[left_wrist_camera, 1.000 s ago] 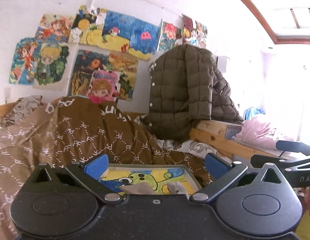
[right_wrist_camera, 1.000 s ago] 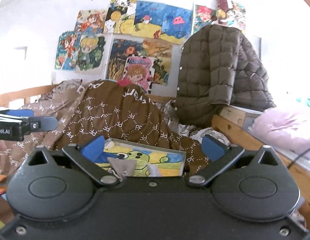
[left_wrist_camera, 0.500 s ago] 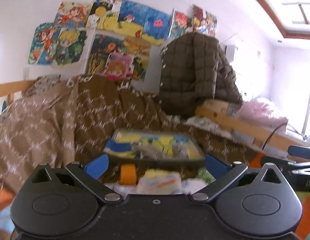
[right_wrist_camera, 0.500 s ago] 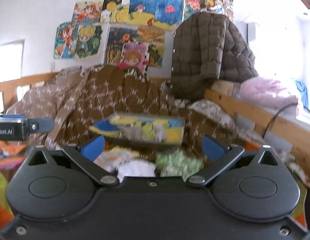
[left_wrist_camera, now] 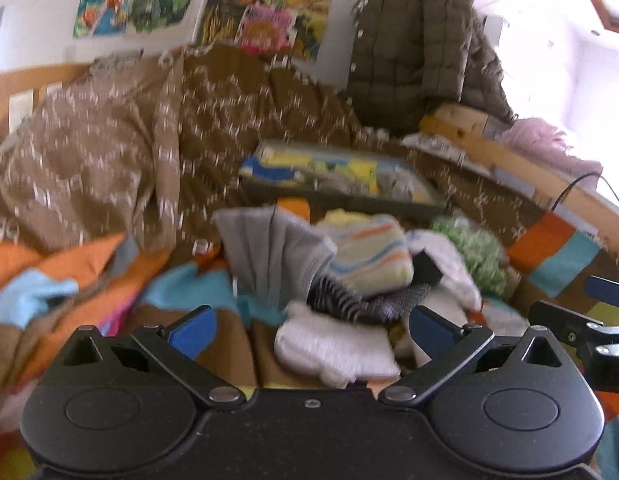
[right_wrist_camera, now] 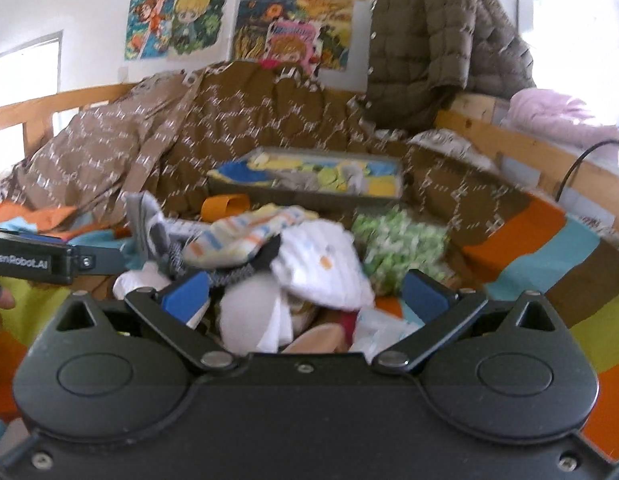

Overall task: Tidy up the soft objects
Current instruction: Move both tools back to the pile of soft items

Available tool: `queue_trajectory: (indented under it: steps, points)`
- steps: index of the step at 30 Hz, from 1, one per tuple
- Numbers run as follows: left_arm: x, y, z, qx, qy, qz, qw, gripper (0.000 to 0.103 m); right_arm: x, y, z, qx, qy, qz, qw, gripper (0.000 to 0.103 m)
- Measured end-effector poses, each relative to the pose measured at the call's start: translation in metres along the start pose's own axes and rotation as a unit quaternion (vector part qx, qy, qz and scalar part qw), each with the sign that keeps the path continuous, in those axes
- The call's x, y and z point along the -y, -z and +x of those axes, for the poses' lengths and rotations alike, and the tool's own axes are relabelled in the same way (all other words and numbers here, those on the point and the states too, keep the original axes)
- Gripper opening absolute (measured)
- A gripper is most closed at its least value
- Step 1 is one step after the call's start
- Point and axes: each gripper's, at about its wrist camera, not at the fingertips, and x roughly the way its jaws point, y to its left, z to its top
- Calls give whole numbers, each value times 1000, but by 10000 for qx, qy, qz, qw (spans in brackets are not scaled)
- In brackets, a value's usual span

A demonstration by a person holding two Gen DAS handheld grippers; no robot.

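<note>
Colourful cartoon posters [right_wrist_camera: 249,20] hang on the white wall at twelve o'clock, and below them a brown patterned blanket [left_wrist_camera: 149,128] is heaped on a bed with a wooden frame [right_wrist_camera: 521,148]. At one o'clock a dark quilted jacket [right_wrist_camera: 437,40] hangs over the bed frame, and a pink bundle [right_wrist_camera: 565,116] lies at two o'clock. On the blanket, a shallow tray [right_wrist_camera: 309,196] with a blue and yellow picture inside holds some grey cloth pieces. Nearer to both cameras, a pile of soft objects [left_wrist_camera: 349,272] lies on a striped bedcover [right_wrist_camera: 549,252] in orange, turquoise, brown and green. In this pile I can see a grey folded cloth [left_wrist_camera: 273,248], a pale yellow sock with orange and blue stripes [left_wrist_camera: 369,252], a white piece [left_wrist_camera: 333,348], a dark knitted piece [left_wrist_camera: 373,304] and a green-white speckled piece [right_wrist_camera: 401,244]. The left gripper [left_wrist_camera: 309,330] is released, with its blue pads wide apart; the white piece lies between them at twelve o'clock, whether touching I cannot tell. The right gripper [right_wrist_camera: 303,292] is also released, and its fingers stand on both sides of the pile's near edge, where a white cloth with small marks [right_wrist_camera: 321,268] lies between them. In the right wrist view the left gripper appears at nine o'clock, beside a fingertip [right_wrist_camera: 1,300]. Both views are a little blurred.
</note>
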Motion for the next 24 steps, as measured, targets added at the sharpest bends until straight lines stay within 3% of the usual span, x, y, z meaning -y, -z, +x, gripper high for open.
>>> queue_trajectory:
  steps: [6, 13, 19, 24]
  points:
    - [-12, 5, 19, -398, 49, -236, 9989, 102, -12, 10, 20, -237, -375, -32, 9990, 102]
    - [-11, 3, 29, -550, 247, -192, 9980, 102, -18, 20, 58, -506, -444, -108, 9977, 102]
    - [-6, -1, 40, -690, 619, 16, 9957, 102, -21, 27, 76, -663, -484, -49, 9966, 102]
    - [-8, -2, 52, -890, 863, -167, 9921, 102, -21, 30, 82, -698, -607, -7, 9957, 102]
